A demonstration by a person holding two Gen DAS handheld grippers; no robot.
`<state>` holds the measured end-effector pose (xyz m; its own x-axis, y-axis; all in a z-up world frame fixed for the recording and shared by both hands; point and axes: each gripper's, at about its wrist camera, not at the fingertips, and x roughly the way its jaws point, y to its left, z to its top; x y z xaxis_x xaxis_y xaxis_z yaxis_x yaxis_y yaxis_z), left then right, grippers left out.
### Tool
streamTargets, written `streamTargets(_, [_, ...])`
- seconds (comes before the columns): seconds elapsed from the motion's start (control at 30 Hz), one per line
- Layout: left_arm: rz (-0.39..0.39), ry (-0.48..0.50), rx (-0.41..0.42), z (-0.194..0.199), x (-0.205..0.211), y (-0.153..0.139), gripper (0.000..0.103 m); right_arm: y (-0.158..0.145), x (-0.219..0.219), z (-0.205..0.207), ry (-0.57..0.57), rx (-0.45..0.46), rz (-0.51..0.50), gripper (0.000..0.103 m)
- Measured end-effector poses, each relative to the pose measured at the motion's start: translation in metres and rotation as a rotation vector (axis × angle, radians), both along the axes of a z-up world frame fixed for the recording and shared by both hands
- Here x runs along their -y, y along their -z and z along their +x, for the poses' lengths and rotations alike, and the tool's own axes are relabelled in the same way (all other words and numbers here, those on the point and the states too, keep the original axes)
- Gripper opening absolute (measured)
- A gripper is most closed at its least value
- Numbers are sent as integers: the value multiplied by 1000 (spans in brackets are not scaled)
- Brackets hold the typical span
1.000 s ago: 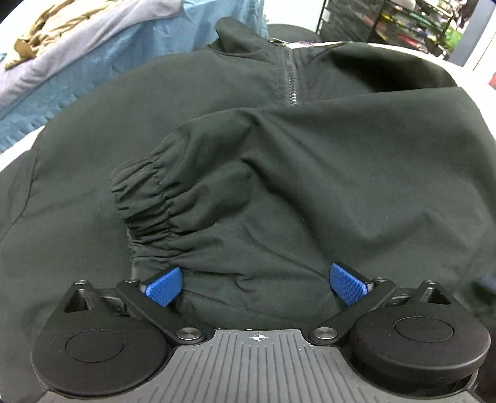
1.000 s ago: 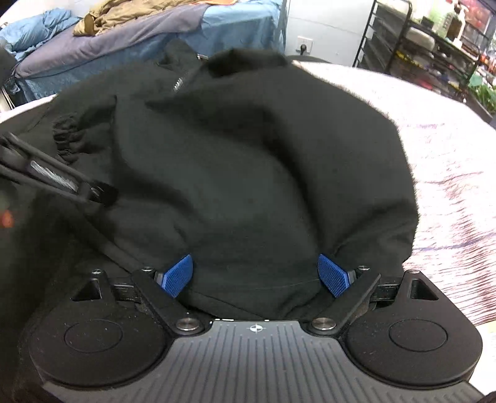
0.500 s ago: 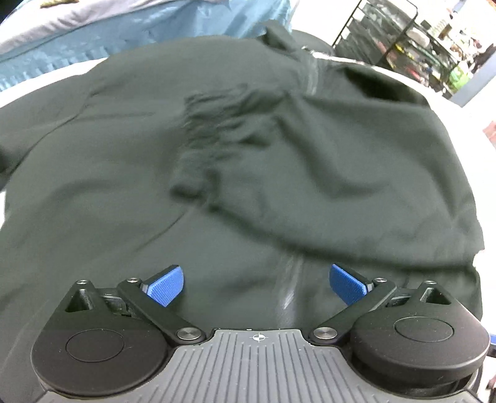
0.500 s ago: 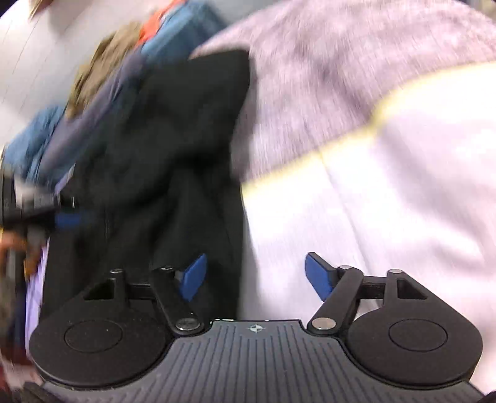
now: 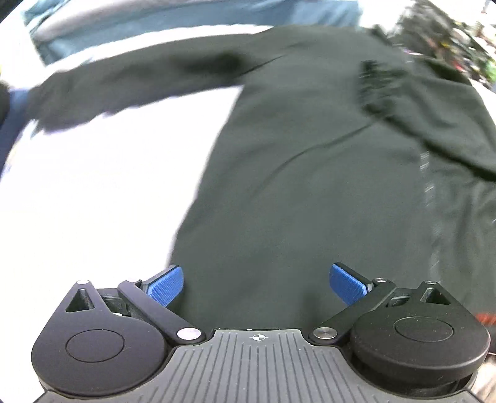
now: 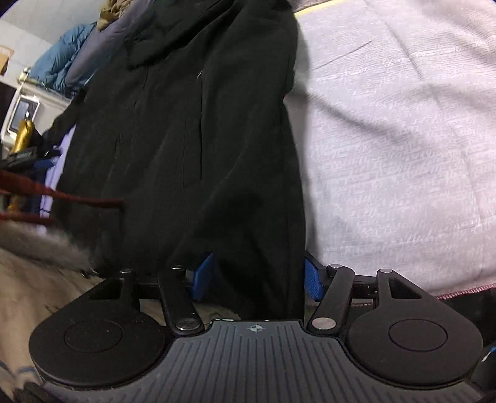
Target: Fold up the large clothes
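Note:
A large black jacket [image 5: 310,173] lies spread on a pale table cover [image 5: 93,192]. One sleeve [image 5: 133,80] stretches out to the far left; the other sleeve [image 5: 418,102], with a gathered cuff, lies folded across the body. My left gripper [image 5: 256,283] is open above the jacket's near left edge, holding nothing. In the right wrist view the jacket [image 6: 186,130] runs away from me, and its near hem hangs between the blue pads of my right gripper [image 6: 257,276], which are apart.
Blue and grey bedding [image 5: 155,15] is piled behind the table. A dark wire rack [image 5: 449,28] stands at the far right. In the right wrist view the pale cover [image 6: 403,139] fills the right side; blue bedding [image 6: 59,65] and clutter lie at the left.
My left gripper has swung left, so the outstretched left sleeve and bare cover show. My right gripper has moved to the jacket's near hem, which now lies between its pads.

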<state>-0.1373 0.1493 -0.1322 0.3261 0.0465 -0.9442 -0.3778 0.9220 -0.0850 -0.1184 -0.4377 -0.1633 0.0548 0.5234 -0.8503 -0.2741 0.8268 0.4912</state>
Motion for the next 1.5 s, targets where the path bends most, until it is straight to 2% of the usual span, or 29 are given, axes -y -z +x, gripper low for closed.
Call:
streamTargets(0.1, [-42,-16,-32,-39,-28,8,103,-4,-7,-1,-6,-3,-24,67])
streamTargets(0.2, [-118,-15,-44,-55,-33,24,103,-4,-18,1,-41,0,-61,62])
streamTargets(0.27, [-140,10,-69,-55,-28,38,103,-4,-22,2,-49,3,-101,51])
streamTargets(0.3, [-126,27,-85,-53,-23,45,103,-4,-27,4,-53,1,-124,42])
streamTargets(0.33, [-95,45,-103,-51,-17,50,103,-3,-31,6,-58,-4,-138,28])
streamTargets(0.4, [-20,78,-91,-52,-6,50,103,-5,-27,7,-67,-12,-169,15])
streamTargets(0.43, [-21,101,-77,-54,-5,47,79,-8,-27,8,-68,-21,-164,8])
streamTargets(0.47, [-43,104,-68,-57,-8,43,54,-11,-26,8,-67,-32,-148,7])
streamTargets(0.53, [-109,79,-51,-67,-19,33,36,-21,-26,5,-80,-30,-141,6])
streamTargets(0.57, [-117,85,-46,-71,-23,27,33,-25,-28,3,-100,-30,-142,5])
streamTargets(0.7, [-96,127,-77,-78,-33,25,31,-26,-30,-16,-161,-83,-148,5])
streamTargets(0.8, [-75,112,-115,-71,-36,37,33,0,-32,-27,-159,-131,-169,5])
streamTargets(0.87, [-60,107,-135,-63,-34,39,45,18,-40,-26,-128,-153,-212,5])
streamTargets(0.9, [-56,110,-141,-61,-34,37,47,23,-42,-24,-106,-164,-221,5])
streamTargets(0.97, [-39,111,-144,-59,-34,34,71,26,-45,-22,-95,-166,-234,9])
streamTargets(1.03, [-52,87,-128,-61,-42,27,81,20,-41,-22,-115,-145,-255,18])
streamTargets(1.07, [-62,64,-118,-67,-51,21,94,15,-40,-21,-125,-131,-270,24])
streamTargets(1.1, [-64,29,-104,-71,-57,15,102,7,-39,-21,-133,-110,-289,34])
streamTargets(1.13, [-48,-15,-83,-75,-66,6,103,-1,-38,-19,-137,-91,-300,42])
streamTargets(1.17, [-37,-60,-49,-81,-74,-4,103,-12,-36,-16,-137,-66,-305,45])
streamTargets(1.23, [-40,-133,32,-81,-89,-26,103,-34,-32,-7,-122,-9,-312,65])
streamTargets(1.3, [-12,-164,99,-66,-95,-44,103,-59,-34,9,-115,74,-299,70])
streamTargets(1.4, [14,-123,163,-31,-85,-59,103,-87,-52,42,-114,193,-269,82])
streamTargets(1.47, [13,-73,191,-1,-60,-58,103,-98,-73,64,-123,273,-255,85])
streamTargets(1.5, [15,-46,188,13,-51,-54,103,-99,-82,75,-133,305,-242,91])
